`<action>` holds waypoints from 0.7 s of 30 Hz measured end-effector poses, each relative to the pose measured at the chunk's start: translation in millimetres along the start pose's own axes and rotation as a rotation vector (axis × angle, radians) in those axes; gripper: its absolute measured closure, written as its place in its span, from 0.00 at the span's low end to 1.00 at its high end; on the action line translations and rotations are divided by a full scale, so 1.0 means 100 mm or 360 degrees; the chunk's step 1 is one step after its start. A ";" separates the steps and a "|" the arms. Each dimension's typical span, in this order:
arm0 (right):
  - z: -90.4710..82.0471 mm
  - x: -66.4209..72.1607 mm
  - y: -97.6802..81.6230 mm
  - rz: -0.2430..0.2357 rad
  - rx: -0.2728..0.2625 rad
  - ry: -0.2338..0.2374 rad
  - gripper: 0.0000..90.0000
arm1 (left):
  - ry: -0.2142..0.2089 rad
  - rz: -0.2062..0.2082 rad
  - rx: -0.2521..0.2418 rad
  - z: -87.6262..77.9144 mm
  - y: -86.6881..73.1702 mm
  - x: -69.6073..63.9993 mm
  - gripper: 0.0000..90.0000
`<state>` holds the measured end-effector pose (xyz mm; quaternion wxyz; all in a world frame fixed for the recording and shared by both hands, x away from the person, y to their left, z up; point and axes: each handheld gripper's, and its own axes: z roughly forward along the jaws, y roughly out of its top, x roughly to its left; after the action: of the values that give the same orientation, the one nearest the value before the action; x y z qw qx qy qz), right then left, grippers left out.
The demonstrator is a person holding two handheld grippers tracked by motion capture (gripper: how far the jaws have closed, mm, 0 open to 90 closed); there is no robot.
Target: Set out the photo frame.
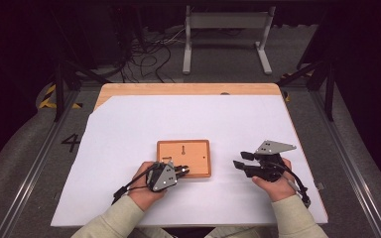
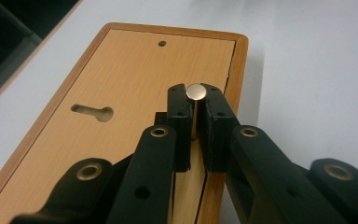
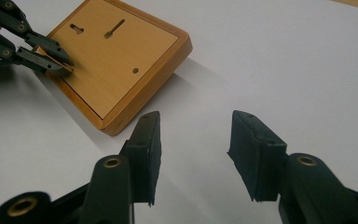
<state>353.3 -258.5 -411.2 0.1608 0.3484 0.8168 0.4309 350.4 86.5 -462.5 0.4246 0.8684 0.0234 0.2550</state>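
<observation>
We hold a small metal pin (image 2: 196, 100) between the jaws of our left gripper (image 1: 182, 171), clenched firmly on its shaft; the round shiny head of the pin stands just above the pads. The pin is at the near left corner of the wooden board (image 1: 191, 148), which lies flat on the white table cover (image 1: 129, 124), a little toward 6 o'clock from the middle of the table. In the left gripper view we see the board's keyhole slot (image 2: 93, 112) at about 9 o'clock from the pin and a small round hole (image 2: 162, 44) at about 11 o'clock.

Our right gripper (image 1: 243, 161) is at 3 o'clock from the board, well apart from it, with its jaws released and nothing between them; it only waits above the cover.

We judge that the work is in its middle part: the pin is already grasped, but we cannot tell whether it sits in a hole of the board or is free of it. What is left is to carry the pin to its place and let it go.
</observation>
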 end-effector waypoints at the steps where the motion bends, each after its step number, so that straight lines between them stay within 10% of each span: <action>1: 0.01 0.01 0.01 -0.0004 0.0002 0.0005 0.60 | 0.0007 0.0021 0.0000 -0.01 0.00 -0.01 0.93; 13: 0.07 0.05 0.10 -0.0024 0.0024 0.0083 0.56 | 0.0078 0.0240 -0.0014 -0.04 -0.02 -0.12 0.93; 21: 0.17 0.11 0.27 -0.0020 0.0070 0.0137 0.45 | 0.0077 0.0225 -0.0010 -0.04 -0.02 -0.13 0.93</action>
<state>366.8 -230.5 -399.0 0.1204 0.3277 0.8345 0.4263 337.6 87.3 -467.2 0.4076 0.8601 -0.0286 0.3054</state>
